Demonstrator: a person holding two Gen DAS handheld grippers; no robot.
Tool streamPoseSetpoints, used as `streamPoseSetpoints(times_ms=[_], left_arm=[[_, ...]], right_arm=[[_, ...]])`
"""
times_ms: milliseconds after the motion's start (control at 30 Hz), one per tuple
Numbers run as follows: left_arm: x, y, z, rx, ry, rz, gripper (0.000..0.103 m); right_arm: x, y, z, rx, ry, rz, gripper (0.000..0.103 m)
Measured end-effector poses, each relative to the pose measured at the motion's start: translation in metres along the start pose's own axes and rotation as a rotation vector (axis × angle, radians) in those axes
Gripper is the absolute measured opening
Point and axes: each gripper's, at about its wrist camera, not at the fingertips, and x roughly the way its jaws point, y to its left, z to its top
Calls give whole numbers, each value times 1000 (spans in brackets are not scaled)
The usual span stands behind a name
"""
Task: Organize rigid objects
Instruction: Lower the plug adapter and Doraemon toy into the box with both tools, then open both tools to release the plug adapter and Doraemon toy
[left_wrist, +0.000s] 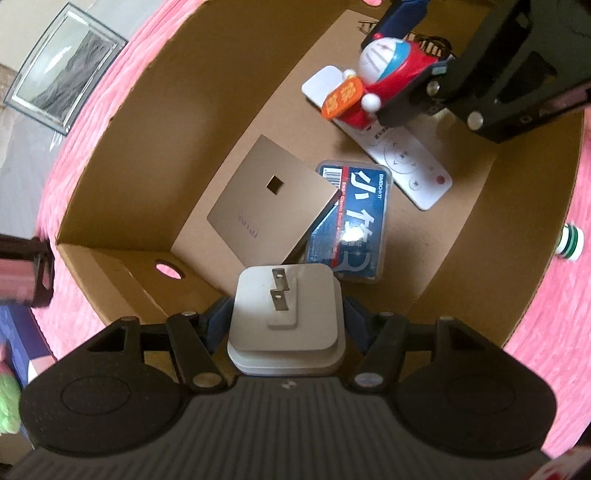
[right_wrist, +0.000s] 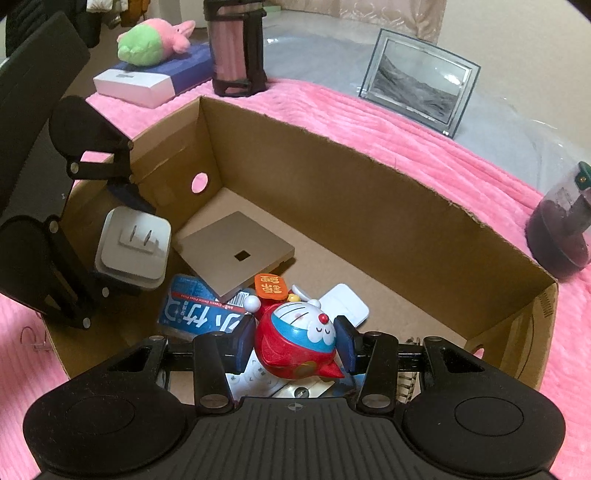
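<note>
Left gripper (left_wrist: 284, 314), fingers clenched on a white plug adapter (left_wrist: 284, 317) with two flat metal prongs facing the camera, held over the near corner of an open cardboard box (left_wrist: 122, 122). Right gripper (right_wrist: 295, 341), fingers clamped on either side of a red and blue cat figurine (right_wrist: 295, 339) carrying an orange sign (right_wrist: 270, 287) with yellow characters too small to read; the figurine hangs over a white remote control (left_wrist: 406, 162). On the box floor lies a gold square plate (left_wrist: 273, 199) with a small square hole and faint, unreadable purple lettering; one corner overlaps a clear blue-labelled case (left_wrist: 351, 221) printed with large white characters, a barcode and "Classic Dental". The box sits on a pink blanket (right_wrist: 369, 122). A framed picture (right_wrist: 421, 81) stands beyond.
</note>
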Motion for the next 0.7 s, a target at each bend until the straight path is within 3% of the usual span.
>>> streamPoseSetpoints(times_ms=[700], left_arm=[[10,1,1,43,22,6,60]], right_arm=[[19,10,4,-57,61,8,43]])
